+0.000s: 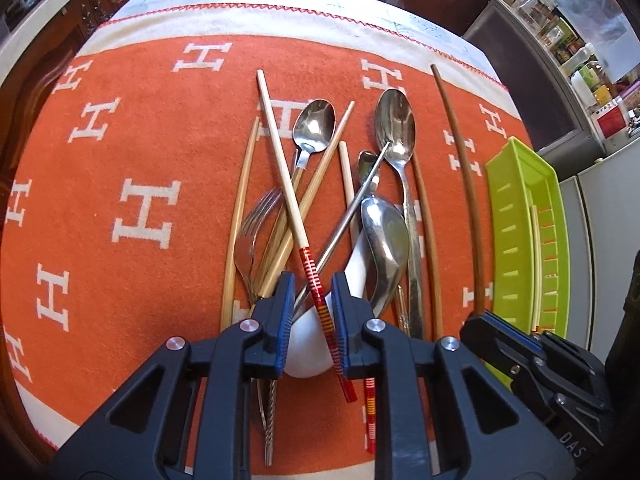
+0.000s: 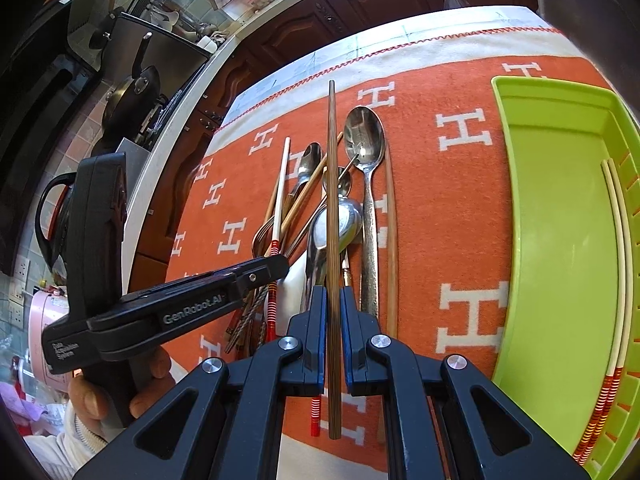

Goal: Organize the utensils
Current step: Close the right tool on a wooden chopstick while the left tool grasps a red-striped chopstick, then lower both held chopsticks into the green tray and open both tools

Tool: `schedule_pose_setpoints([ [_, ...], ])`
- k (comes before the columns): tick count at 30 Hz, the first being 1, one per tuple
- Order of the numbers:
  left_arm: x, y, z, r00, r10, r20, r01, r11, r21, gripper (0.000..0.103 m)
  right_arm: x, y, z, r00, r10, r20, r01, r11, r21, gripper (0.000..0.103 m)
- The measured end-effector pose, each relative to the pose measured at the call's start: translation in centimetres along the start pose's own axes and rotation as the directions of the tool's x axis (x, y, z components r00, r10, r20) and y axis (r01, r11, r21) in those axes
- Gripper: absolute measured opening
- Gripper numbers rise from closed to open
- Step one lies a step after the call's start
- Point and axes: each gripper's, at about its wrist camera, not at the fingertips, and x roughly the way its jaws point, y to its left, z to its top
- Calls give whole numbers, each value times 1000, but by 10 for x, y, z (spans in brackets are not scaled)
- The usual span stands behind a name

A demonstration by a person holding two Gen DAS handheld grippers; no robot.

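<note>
A pile of utensils lies on the orange cloth (image 1: 140,160): steel spoons (image 1: 396,124), a fork (image 1: 252,232), bamboo chopsticks, a metal chopstick (image 1: 352,208) and a white ceramic spoon (image 1: 308,344). My left gripper (image 1: 313,300) points down over the pile. A pale chopstick with a red-striped end (image 1: 316,292) runs between its pads with gaps on both sides. My right gripper (image 2: 333,292) is shut on a long dark-brown chopstick (image 2: 331,160), held above the pile. The left gripper (image 2: 280,266) appears side-on there, the right gripper (image 1: 500,332) at the lower right here.
A lime-green tray (image 2: 560,240) sits at the cloth's right, with two white red-striped chopsticks (image 2: 616,260) along its right wall. Another brown chopstick (image 2: 391,240) lies beside the spoons. A hand (image 2: 92,396) holds the left gripper. Pans (image 2: 132,92) stand on the counter beyond.
</note>
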Motion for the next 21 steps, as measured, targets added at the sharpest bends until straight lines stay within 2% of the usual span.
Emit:
schedule_pose_setpoints([
  [2, 3, 0, 2, 1000, 23, 0, -23, 1000, 1, 7, 0, -2, -1, 1000, -1, 4, 1, 1000, 7, 6],
  [7, 6, -2, 5, 999, 39, 16, -38, 999, -8, 3, -3, -5, -3, 1000, 1, 13, -1, 1000, 19, 6],
  [12, -2, 1, 3, 998, 37, 45, -35, 998, -45, 3, -9, -6, -4, 1000, 5, 29, -6, 1000, 25, 6],
  [17, -24, 2, -5, 996, 27, 79, -24, 999, -41, 3, -23, -9, -9, 999, 10, 51, -12, 999, 30, 6],
  [21, -53, -10, -18, 994, -19, 112, 20, 1000, -7, 3, -42, -10, -15, 997, 6, 81, -8, 1000, 30, 6],
])
